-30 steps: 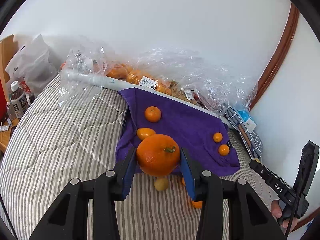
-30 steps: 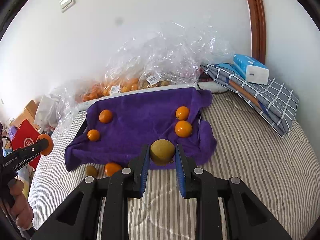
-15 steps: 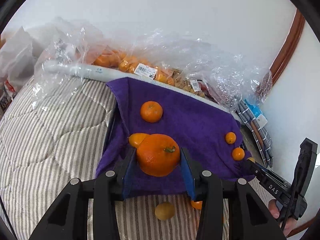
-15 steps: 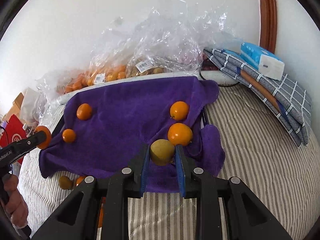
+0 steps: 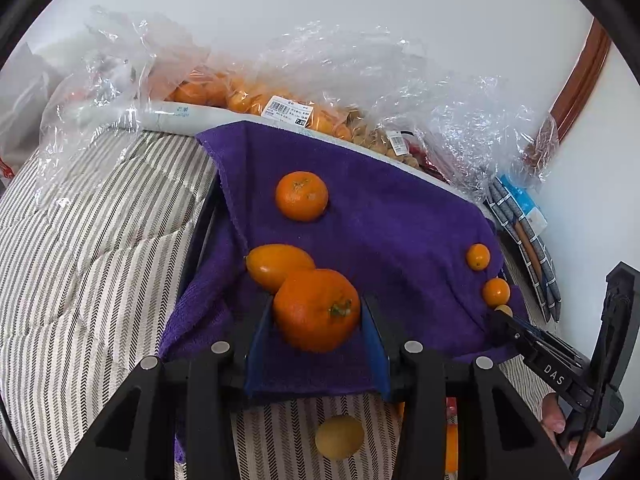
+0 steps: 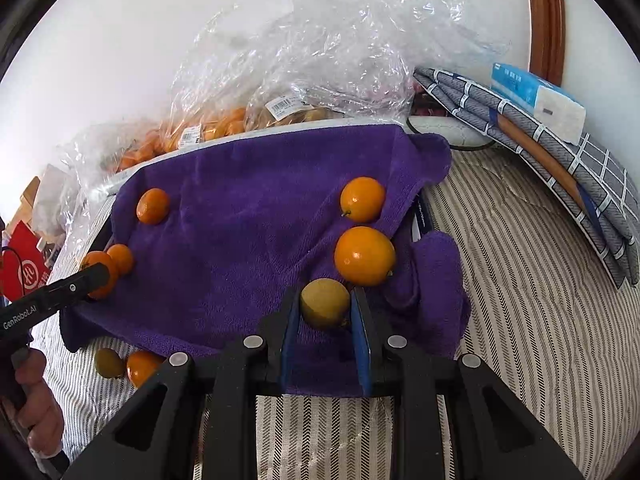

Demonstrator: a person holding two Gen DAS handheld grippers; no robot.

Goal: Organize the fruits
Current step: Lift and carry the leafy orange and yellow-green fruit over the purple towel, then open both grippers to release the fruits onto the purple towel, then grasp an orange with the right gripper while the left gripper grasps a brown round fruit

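While both claws hang over the purple towel's (image 5: 400, 224) near edge, left gripper (image 5: 318, 320) clamps a big orange (image 5: 316, 310) beside an oval orange fruit (image 5: 276, 264); right gripper (image 6: 325, 312) pinches a small yellow-green fruit (image 6: 325, 302) near 2 oranges (image 6: 364, 256) at the towel's right edge.

left wrist: close, angled down from left | right wrist: close, angled down from right | shared: purple towel (image 5: 400, 216)

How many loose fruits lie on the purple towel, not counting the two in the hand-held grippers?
4: far-left orange, near-left orange, far-right orange, near-right orange, all on the towel. Others may be hidden.
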